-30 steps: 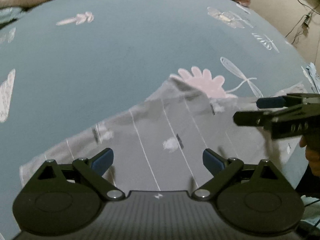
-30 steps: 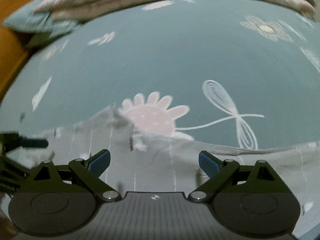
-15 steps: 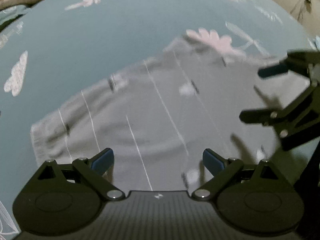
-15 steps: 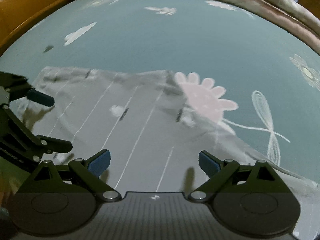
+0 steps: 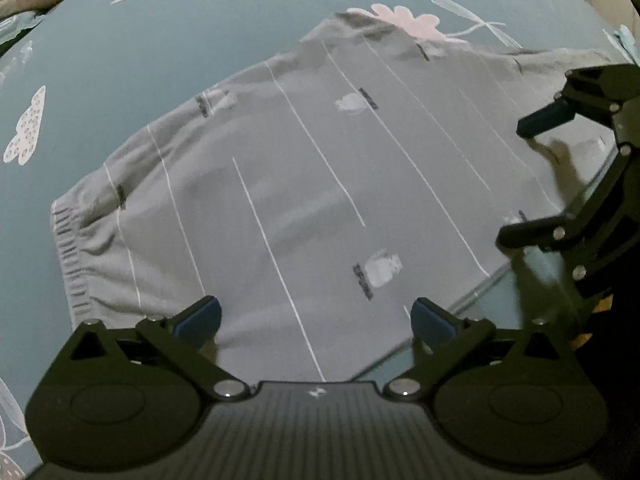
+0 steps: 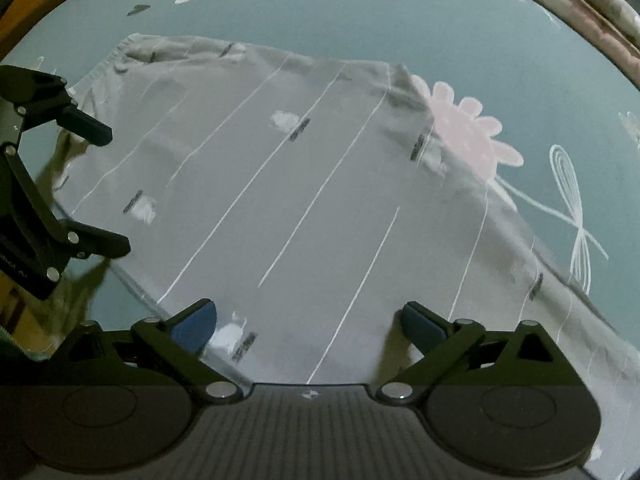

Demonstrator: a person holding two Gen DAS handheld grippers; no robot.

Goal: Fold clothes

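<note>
A grey garment [image 5: 304,168] with thin white stripes and small animal prints lies spread flat on a teal bedsheet [image 5: 132,52]; its elastic waistband [image 5: 68,256] is at the left in the left wrist view. My left gripper [image 5: 316,322] hovers open over the garment's near edge, nothing between its fingers. My right gripper [image 6: 310,322] is open too, above the same near edge [image 6: 280,184]. Each gripper shows in the other's view: the right one [image 5: 532,176] at the right, the left one [image 6: 108,192] at the left.
The bedsheet [image 6: 400,20] carries pink flower [image 6: 472,132] and white dragonfly prints [image 6: 576,216]. A pink quilt [image 6: 580,4] is bunched along the far right. A wooden bed frame [image 6: 36,4] shows at the upper left. The mattress edge runs just under the garment's near hem [image 5: 480,292].
Both grippers have tilted down and pulled back toward the garment's near edge, so more of the garment fills both views. Both stayed open.
</note>
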